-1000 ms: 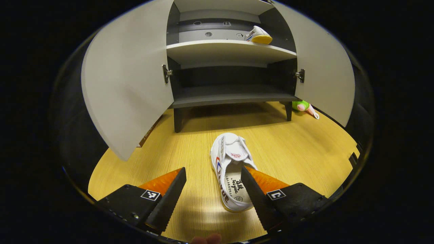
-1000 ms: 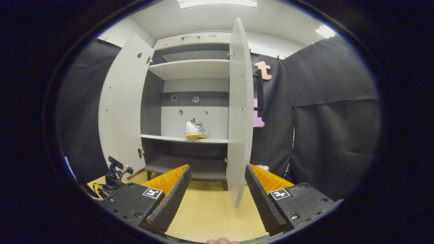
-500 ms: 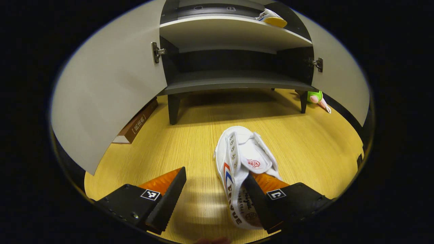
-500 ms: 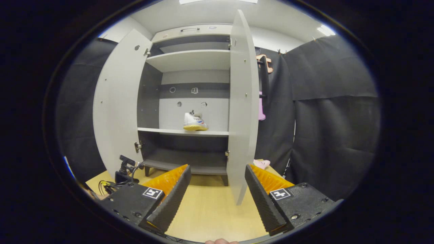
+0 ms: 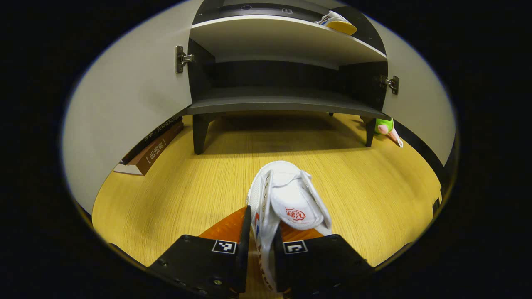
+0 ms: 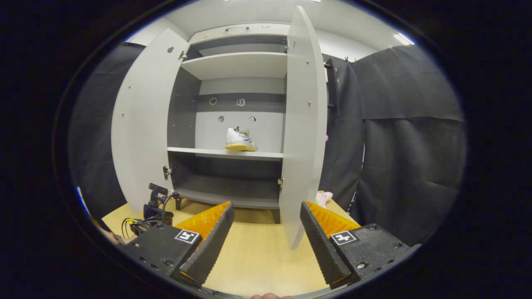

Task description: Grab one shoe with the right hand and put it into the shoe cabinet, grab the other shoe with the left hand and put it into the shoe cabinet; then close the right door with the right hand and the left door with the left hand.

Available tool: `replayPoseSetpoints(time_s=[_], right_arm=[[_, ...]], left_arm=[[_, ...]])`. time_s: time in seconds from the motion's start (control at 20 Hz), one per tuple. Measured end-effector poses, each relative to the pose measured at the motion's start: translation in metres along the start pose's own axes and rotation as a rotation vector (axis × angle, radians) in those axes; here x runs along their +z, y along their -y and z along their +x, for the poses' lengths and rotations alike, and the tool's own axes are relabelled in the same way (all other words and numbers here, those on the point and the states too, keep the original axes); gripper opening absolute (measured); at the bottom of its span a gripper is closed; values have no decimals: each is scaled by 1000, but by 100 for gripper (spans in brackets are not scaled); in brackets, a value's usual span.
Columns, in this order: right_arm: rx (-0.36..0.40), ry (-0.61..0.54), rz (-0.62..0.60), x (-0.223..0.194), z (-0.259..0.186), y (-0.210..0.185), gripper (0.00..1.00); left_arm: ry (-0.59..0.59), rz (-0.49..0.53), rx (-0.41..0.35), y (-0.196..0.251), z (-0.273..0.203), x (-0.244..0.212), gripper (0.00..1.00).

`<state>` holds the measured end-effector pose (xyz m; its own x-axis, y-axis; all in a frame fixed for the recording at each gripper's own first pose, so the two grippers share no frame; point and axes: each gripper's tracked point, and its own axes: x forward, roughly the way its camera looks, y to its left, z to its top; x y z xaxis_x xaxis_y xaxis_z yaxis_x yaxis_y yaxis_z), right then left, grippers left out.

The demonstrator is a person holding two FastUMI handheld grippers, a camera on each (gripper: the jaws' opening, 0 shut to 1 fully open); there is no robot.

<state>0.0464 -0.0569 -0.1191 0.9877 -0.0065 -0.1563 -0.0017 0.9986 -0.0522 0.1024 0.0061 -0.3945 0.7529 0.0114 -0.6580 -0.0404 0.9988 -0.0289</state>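
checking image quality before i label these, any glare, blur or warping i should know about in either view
Left gripper view: the fisheye bows the cabinet doors outward, the cabinet throws a dark shadow on the wooden floor beneath it, and the shoe between the fingers stays sharp. Right gripper view: the open right door curves, ceiling lights show bright at the top, and the shoe on the shelf is small but clear.

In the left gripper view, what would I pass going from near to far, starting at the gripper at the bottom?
Left gripper, shut on the white shoe → bare wooden floor → cabinet's dark bottom shelf → light upper shelf → second shoe on that shelf.
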Motion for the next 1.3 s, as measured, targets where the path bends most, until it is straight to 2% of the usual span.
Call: replayPoseSetpoints(time_s=[0.1, 0.15, 0.25, 0.4, 0.45, 0.5, 0.55, 0.7, 0.95, 1.15, 1.2, 1.25, 1.3], right_arm=[[2, -4, -5, -2, 1, -2, 100], [3, -6, -7, -3, 0, -2, 100], [6, -7, -7, -4, 1, -3, 100], [23, -7, 1, -4, 1, -7, 100], [27, -4, 3, -2, 1, -7, 100], [32, 4, 5, -1, 0, -9, 100], [37, 9, 4, 1, 0, -10, 100], [55, 24, 3, 5, -3, -16, 100], [108, 56, -3, 12, -16, -29, 100], [138, 74, 2, 18, -30, -34, 100], [139, 79, 2, 19, -33, -33, 100], [139, 84, 3, 21, -37, -32, 100], [135, 91, 5, 23, -39, -31, 100]], left_arm=[[0, -6, 43, -10, 3, 0, 26], [11, -5, 42, -11, 2, 1, 9], [8, -10, 29, -10, 2, 0, 0], [15, -14, 41, -12, -8, 1, 0], [32, -9, 52, -14, -16, 2, 11], [60, -6, 50, -13, -26, 7, 11], [84, -10, 39, -11, -39, 13, 0], [142, -38, 14, -3, -86, 37, 0], [232, -70, 11, 11, -166, 104, 0], [350, -70, -30, 36, -216, 192, 0], [387, -73, -29, 39, -223, 217, 10], [423, -74, -21, 39, -230, 240, 0], [450, -73, -11, 38, -233, 261, 0]])
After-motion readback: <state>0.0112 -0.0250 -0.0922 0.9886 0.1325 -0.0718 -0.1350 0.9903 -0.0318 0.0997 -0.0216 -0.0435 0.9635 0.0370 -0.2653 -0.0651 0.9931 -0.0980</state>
